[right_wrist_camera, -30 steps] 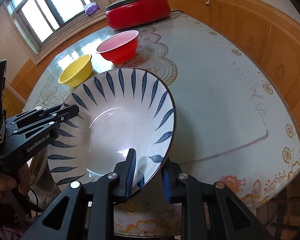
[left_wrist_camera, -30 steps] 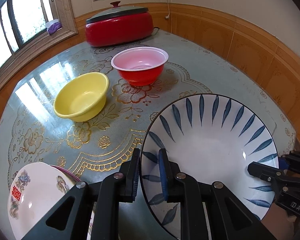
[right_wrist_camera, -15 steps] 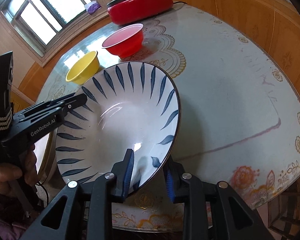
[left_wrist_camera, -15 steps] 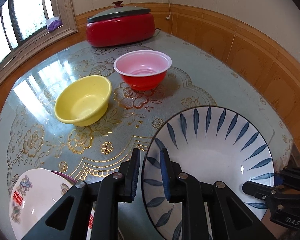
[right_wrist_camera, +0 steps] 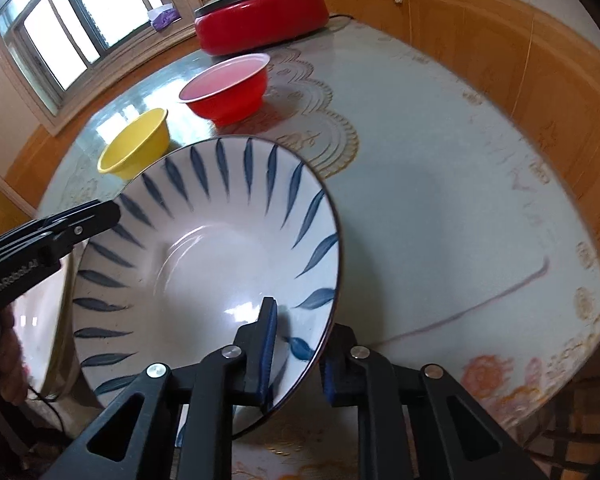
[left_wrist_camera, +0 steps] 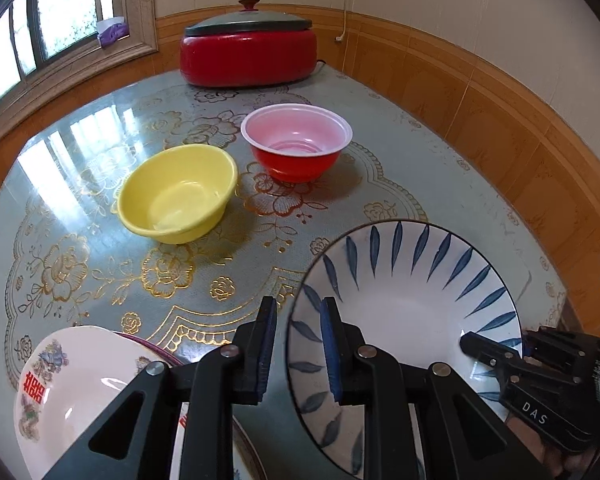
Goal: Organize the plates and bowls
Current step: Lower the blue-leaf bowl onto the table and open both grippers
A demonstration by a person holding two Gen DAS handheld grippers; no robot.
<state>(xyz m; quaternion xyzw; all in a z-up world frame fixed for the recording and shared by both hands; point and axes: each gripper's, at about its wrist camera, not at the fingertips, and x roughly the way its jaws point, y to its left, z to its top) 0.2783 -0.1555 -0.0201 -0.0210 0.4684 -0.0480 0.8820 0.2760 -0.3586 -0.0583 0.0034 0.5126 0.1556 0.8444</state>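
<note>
A: Blue-leaf bowl (right_wrist_camera: 204, 264) sits off the table (left_wrist_camera: 400, 152), near edge, carried between my two grippers. Right gripper (right_wrist_camera: 298, 344) has just been closing; its jaws now clamp the bowl's near right rim. Left gripper (left_wrist_camera: 298, 344) straddles the left rim, jaws narrow, seemingly pinching it.

B: Progress?

A: Early, I judge. Yellow bowl (left_wrist_camera: 178, 194) and red bowl (left_wrist_camera: 296, 146) stand apart, mid-table, unstacked. Floral plate (left_wrist_camera: 72, 392) lies near left, on other plates. Red electric pot (left_wrist_camera: 248, 54) far back.

B: Any writing?

A: "DAS" on the right gripper's body, "GenRobot.AI" on the left's; a red character on the floral plate.
</note>
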